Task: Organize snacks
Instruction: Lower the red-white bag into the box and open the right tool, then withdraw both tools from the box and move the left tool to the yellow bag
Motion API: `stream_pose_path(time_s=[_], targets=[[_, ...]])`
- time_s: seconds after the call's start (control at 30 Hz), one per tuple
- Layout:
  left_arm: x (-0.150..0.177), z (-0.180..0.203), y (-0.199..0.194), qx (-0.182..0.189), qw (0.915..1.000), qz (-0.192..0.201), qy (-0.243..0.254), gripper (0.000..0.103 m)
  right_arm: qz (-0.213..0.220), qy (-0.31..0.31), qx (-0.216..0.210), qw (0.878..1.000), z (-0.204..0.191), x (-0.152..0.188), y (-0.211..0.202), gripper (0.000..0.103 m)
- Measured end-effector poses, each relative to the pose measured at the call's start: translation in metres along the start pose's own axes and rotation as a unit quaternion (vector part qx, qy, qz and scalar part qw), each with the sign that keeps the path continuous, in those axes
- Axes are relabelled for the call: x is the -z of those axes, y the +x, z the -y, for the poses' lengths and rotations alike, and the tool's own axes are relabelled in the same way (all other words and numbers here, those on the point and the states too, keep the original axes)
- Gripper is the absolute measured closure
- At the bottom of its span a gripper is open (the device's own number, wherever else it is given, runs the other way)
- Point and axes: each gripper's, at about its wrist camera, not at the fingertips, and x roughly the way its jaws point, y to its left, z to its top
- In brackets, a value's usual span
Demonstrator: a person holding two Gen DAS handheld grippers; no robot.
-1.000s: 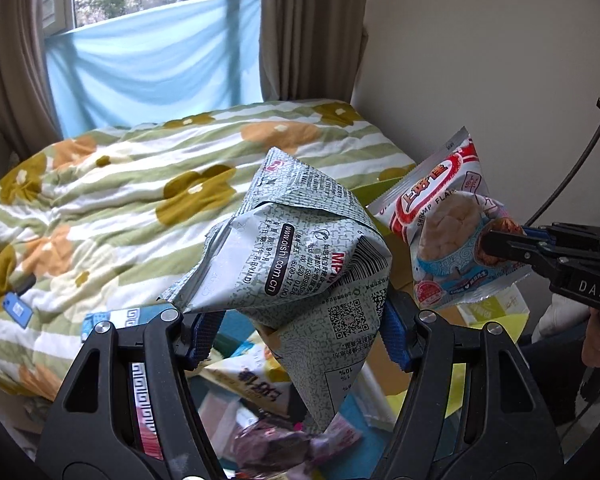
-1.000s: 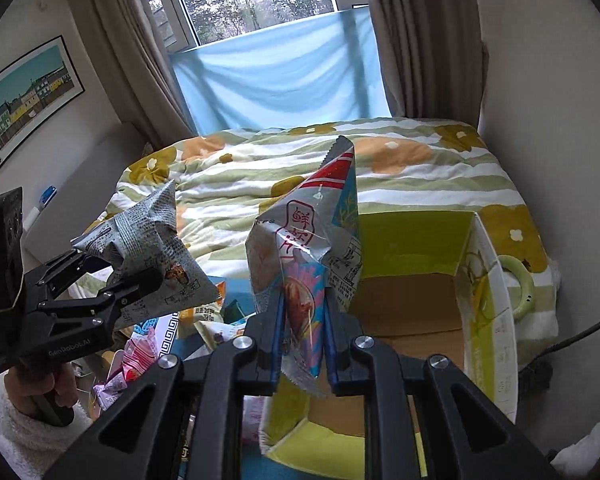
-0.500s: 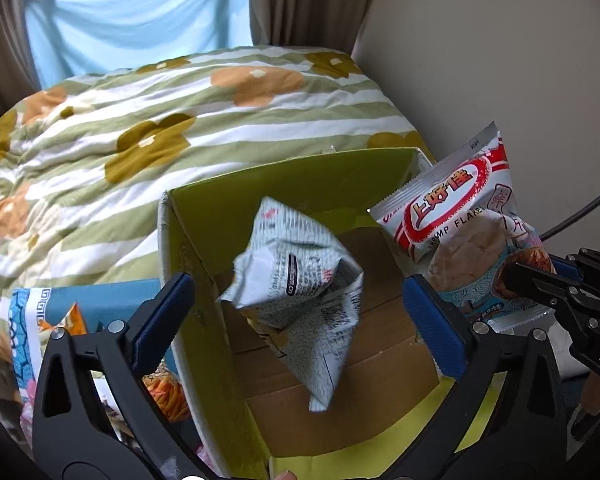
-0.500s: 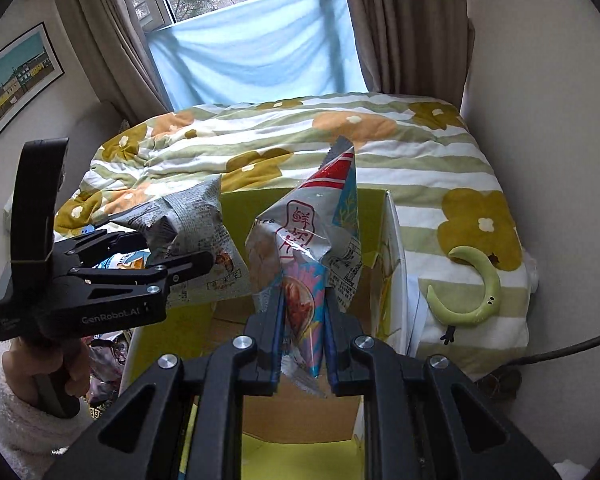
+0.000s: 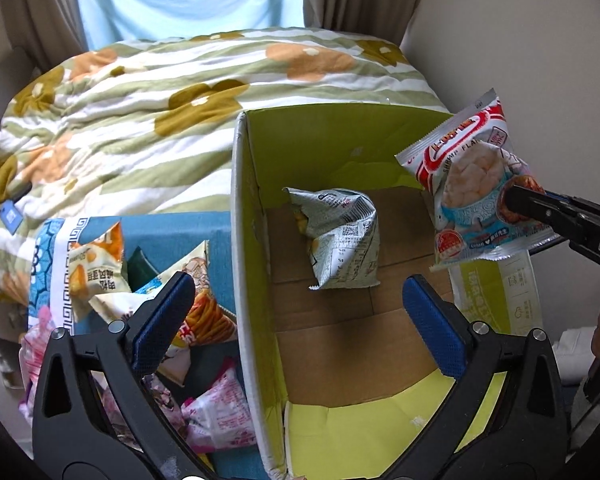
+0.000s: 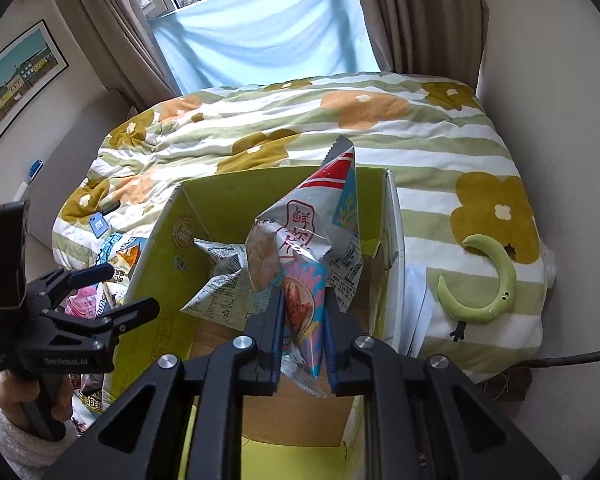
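Note:
A grey newsprint-patterned snack bag (image 5: 340,236) (image 6: 220,280) lies on the cardboard floor of the open yellow-green box (image 5: 252,200) (image 6: 160,280). My left gripper (image 5: 296,280) (image 6: 130,286) hangs above the box's left wall, open wide, with nothing between its blue pads. My right gripper (image 6: 302,300) (image 5: 516,200) is shut on the lower edge of a red, white and blue shrimp snack bag (image 6: 304,240) (image 5: 468,184). That bag is held upright over the right side of the box.
Left of the box, several loose snack packets (image 5: 172,320) are piled on a blue surface. The box stands against a bed with a flowered quilt (image 5: 180,100). On the quilt's right corner rests a green crescent-shaped thing (image 6: 496,280), with a wall and a black cable (image 6: 572,356) beyond.
The left gripper opened and let go of the grey bag, which dropped into the box. Both grippers came down over the box, the right still holding the shrimp bag.

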Motion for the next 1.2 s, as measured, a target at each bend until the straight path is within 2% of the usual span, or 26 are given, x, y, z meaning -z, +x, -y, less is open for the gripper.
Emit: stream_pose_path(time_s=[0.3, 0.4, 0.43, 0.47, 0.53, 0.7, 0.83, 1.2], targets=[[0.006, -0.008, -0.016, -0.026, 0.9994, 0.005, -0.02, 0.0, -0.012, -0.02, 0.01, 1.0, -0.014, -0.014, 0.028, 0.087], [0.012, -0.012, -0.018, -0.035, 0.9991, -0.004, -0.023, 0.001, -0.005, -0.016, 0.019, 1.0, -0.014, -0.016, 0.035, 0.082], [0.015, -0.013, -0.018, -0.037, 0.999, -0.009, -0.025, 0.001, -0.004, -0.017, 0.025, 1.0, -0.015, -0.016, 0.037, 0.067], [0.017, -0.015, -0.019, -0.038, 0.9988, -0.011, -0.028, 0.001, -0.003, -0.018, 0.029, 0.999, -0.014, -0.014, 0.038, 0.036], [0.022, -0.018, -0.021, -0.036, 0.9987, -0.014, -0.033, 0.001, 0.007, -0.015, 0.035, 0.999, -0.01, -0.01, 0.037, 0.001], [0.027, -0.023, -0.033, -0.035, 0.999, -0.002, -0.029, 0.0, 0.02, -0.014, 0.05, 0.998, -0.01, -0.003, 0.026, 0.001], [0.029, -0.027, -0.057, -0.026, 0.9993, 0.023, -0.017, 0.0, 0.04, -0.028, 0.061, 0.997, -0.023, -0.001, 0.008, 0.001], [0.064, -0.079, -0.142, -0.04, 0.9941, 0.1, 0.012, 0.0, 0.112, -0.033, 0.082, 0.99, -0.102, 0.027, -0.065, 0.001]])
